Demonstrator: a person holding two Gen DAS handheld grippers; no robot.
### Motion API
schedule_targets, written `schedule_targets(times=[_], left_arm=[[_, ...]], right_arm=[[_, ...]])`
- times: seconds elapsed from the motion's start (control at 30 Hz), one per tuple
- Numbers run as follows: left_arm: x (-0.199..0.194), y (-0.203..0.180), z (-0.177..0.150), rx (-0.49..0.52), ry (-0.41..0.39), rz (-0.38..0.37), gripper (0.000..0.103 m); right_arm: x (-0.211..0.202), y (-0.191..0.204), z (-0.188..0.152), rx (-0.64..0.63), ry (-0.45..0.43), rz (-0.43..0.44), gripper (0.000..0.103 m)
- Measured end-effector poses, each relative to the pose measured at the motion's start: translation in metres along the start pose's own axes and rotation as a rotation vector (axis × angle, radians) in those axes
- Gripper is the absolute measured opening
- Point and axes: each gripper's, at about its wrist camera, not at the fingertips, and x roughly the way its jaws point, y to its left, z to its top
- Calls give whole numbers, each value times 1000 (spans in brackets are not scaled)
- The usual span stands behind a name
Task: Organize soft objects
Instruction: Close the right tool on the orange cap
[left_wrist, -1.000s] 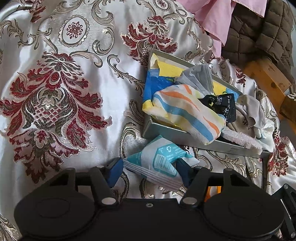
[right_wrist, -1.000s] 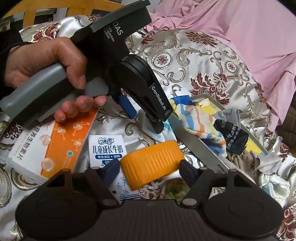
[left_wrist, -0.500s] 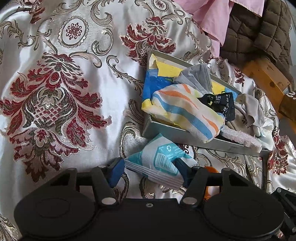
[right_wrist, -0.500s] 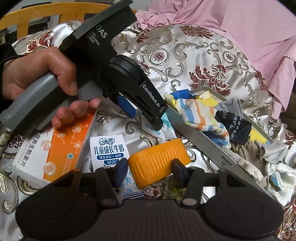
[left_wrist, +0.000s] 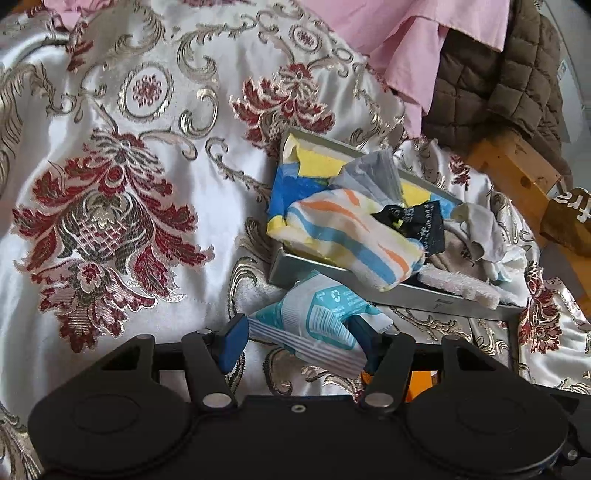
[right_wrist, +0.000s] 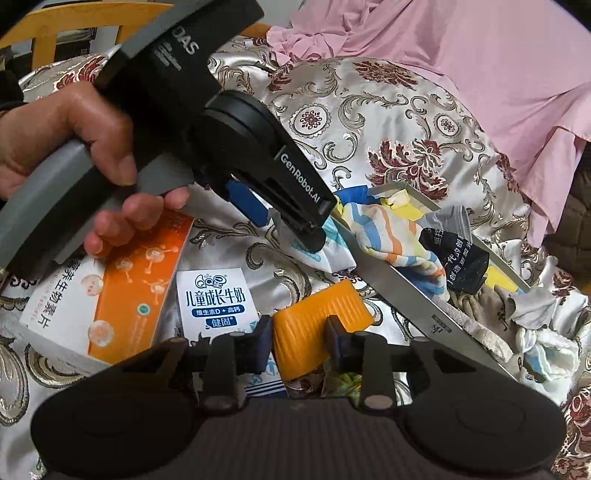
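Observation:
A grey metal tray (left_wrist: 406, 291) lies on the patterned cloth, holding a striped cloth (left_wrist: 351, 236), a black sock (left_wrist: 421, 225), a grey sock (left_wrist: 373, 177) and yellow and blue cloths. My left gripper (left_wrist: 295, 338) is shut on a teal and white soft packet (left_wrist: 317, 317) just in front of the tray's near wall. My right gripper (right_wrist: 301, 341) is shut on an orange ribbed sponge (right_wrist: 317, 321), held above the cloth beside the tray (right_wrist: 406, 295). The left gripper (right_wrist: 295, 236) also shows in the right wrist view, held by a hand.
An orange and white box (right_wrist: 110, 291) and a white milk carton (right_wrist: 216, 299) lie on the cloth left of the sponge. A pink sheet (left_wrist: 413, 48), a brown quilted jacket (left_wrist: 498, 77) and a wooden frame (left_wrist: 517, 177) lie behind the tray. Loose white cloths (left_wrist: 480, 236) sit at the tray's right end.
My right gripper has closed from wide open onto the orange sponge. My left gripper has kept hold of the packet and edged slightly toward the tray.

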Motion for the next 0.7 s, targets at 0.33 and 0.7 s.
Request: schedule_targets(times=[0.33,0.7], left_arm=[[-28,0,-14,-16,-48,40,61],[-51,-3,-9,-28,-137,45,61]], right_arm=[[-10,4,2,-2,-30,-11,19],[-30,11,7,-66,-111,-101,15]])
